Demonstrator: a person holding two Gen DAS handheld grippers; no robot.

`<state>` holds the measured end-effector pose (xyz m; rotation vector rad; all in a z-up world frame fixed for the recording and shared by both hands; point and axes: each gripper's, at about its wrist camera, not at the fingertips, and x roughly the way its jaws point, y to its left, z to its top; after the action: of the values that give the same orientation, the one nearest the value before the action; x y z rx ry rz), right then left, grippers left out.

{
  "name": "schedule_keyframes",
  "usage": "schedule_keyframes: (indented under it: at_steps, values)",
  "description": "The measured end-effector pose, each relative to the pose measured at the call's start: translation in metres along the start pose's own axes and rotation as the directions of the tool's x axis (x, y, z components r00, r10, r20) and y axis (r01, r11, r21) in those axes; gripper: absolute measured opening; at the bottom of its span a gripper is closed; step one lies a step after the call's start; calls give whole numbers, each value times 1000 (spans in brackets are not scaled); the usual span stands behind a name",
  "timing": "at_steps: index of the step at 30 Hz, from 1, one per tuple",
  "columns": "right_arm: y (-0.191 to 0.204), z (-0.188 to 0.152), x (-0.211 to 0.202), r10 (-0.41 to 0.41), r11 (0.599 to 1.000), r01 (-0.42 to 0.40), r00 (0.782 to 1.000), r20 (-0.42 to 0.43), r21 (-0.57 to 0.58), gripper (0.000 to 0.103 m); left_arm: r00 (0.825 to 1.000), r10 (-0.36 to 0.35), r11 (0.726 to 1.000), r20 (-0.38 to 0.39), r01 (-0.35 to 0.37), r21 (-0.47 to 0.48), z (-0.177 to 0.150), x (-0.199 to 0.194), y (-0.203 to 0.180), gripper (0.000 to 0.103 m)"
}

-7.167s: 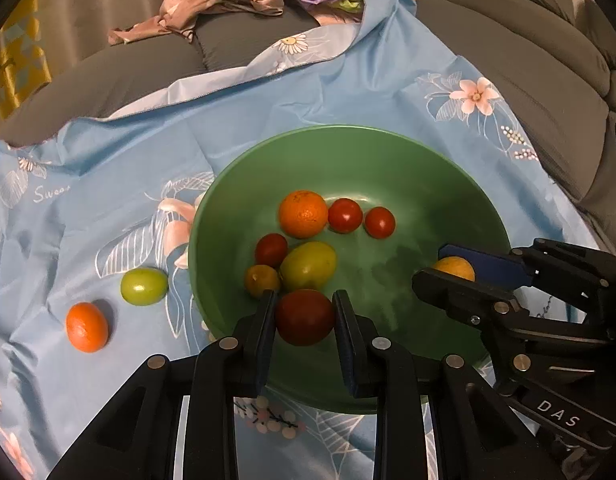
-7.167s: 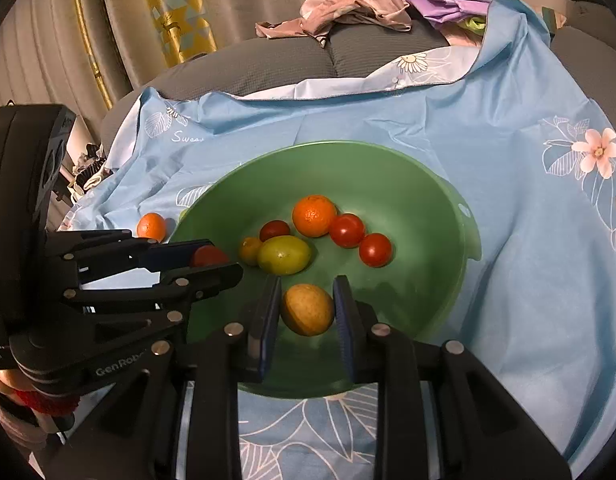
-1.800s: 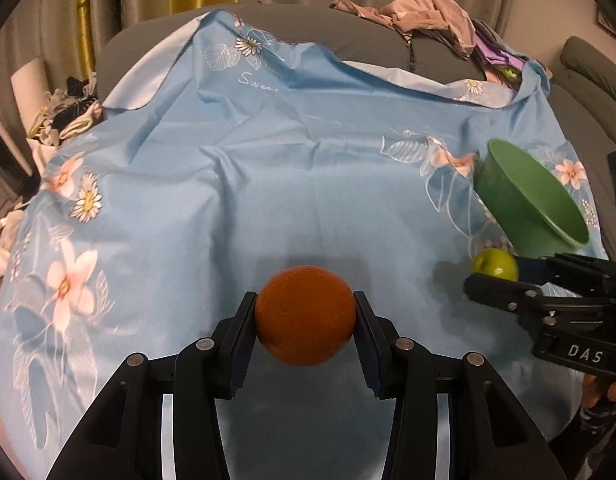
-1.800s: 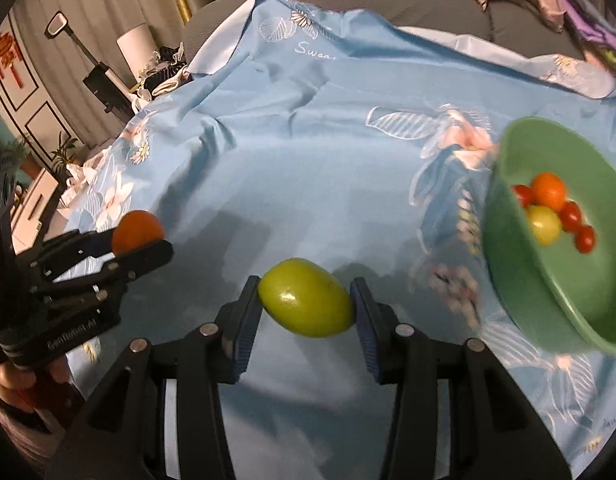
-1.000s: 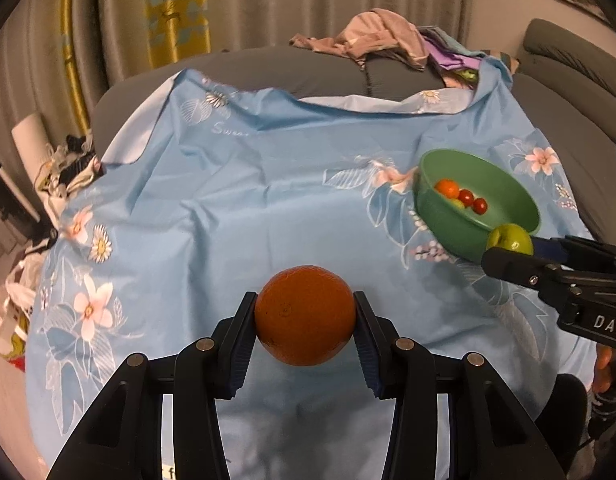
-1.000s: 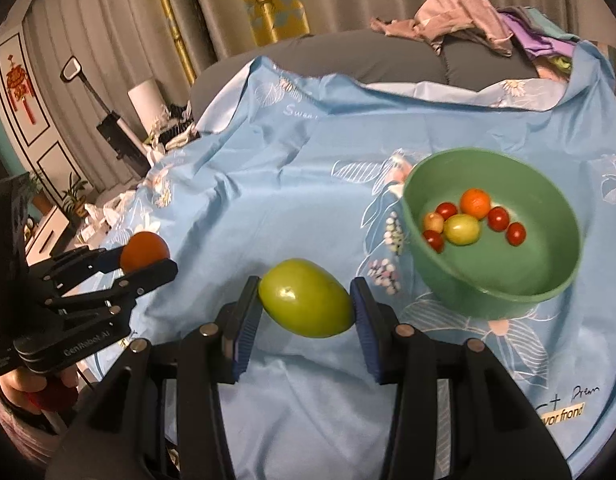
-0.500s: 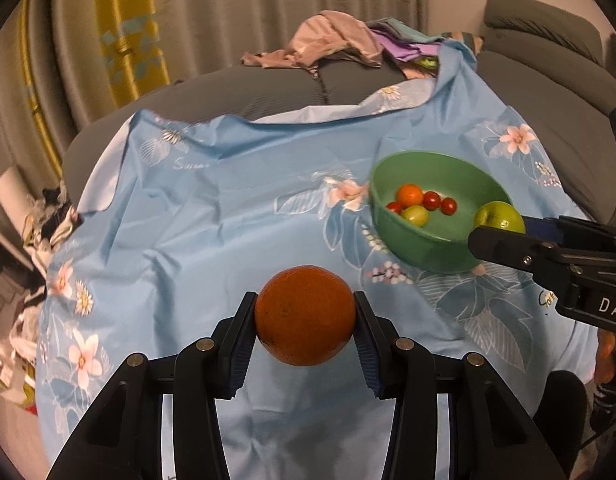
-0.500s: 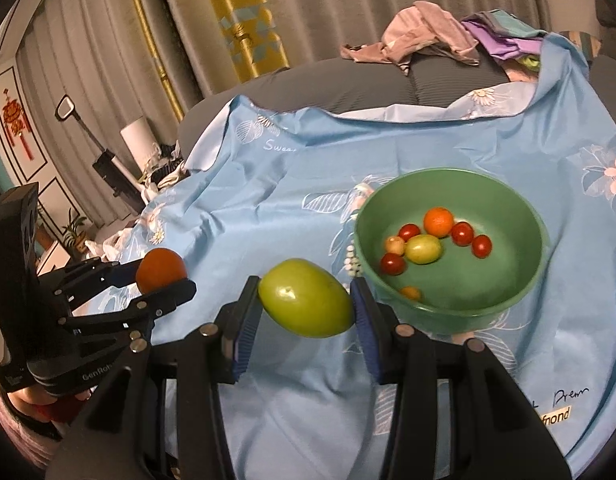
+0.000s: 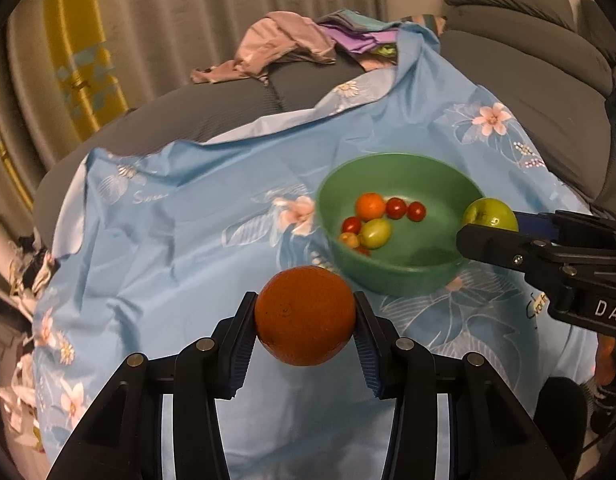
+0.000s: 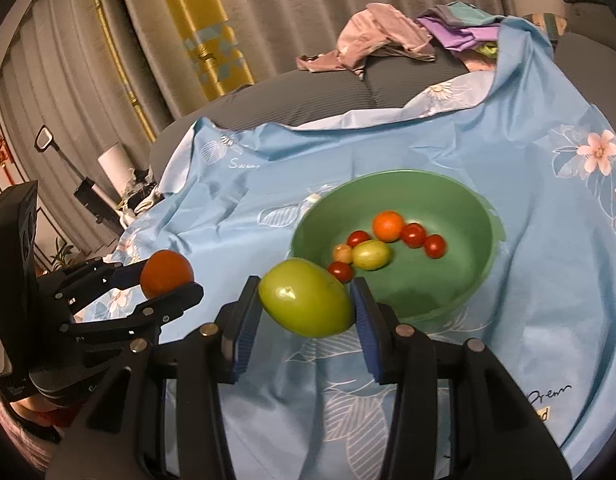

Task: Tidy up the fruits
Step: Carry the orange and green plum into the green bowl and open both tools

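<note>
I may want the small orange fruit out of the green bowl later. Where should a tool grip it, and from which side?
Grip the small round orange fruit across its widest middle, coming down from above. The green bowl's wall blocks a low sideways approach. Red cherry tomatoes touch its right side, so set the fingers on the near and far faces.

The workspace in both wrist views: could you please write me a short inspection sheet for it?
Surface: blue floral sheet spread over a grey sofa.
Job's things: green bowl holding an orange fruit, a yellow-green fruit and several small red tomatoes.
Clutter: heap of clothes on the sofa back.
Grippers: left tool shut on an orange; right tool shut on a green tomato, both held above the sheet near the bowl.
Cables: nothing seen.
Surroundings: grey curtain with a yellow patterned strip; floor items at left, too small to identify.
</note>
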<state>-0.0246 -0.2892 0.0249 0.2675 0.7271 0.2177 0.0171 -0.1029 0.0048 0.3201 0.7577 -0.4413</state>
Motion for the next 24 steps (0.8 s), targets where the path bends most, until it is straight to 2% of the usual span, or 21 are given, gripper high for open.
schedule_keyframes:
  at_steps: [13, 24]
  values:
    - [-38, 11, 13, -70, 996, 69, 998, 6, 50, 46, 998, -59, 997, -2, 59, 47, 32, 42, -29, 46]
    - [-59, 22, 36, -122, 991, 123, 992, -13, 60, 46, 997, -72, 996, -16, 73, 53, 50, 81, -37, 46]
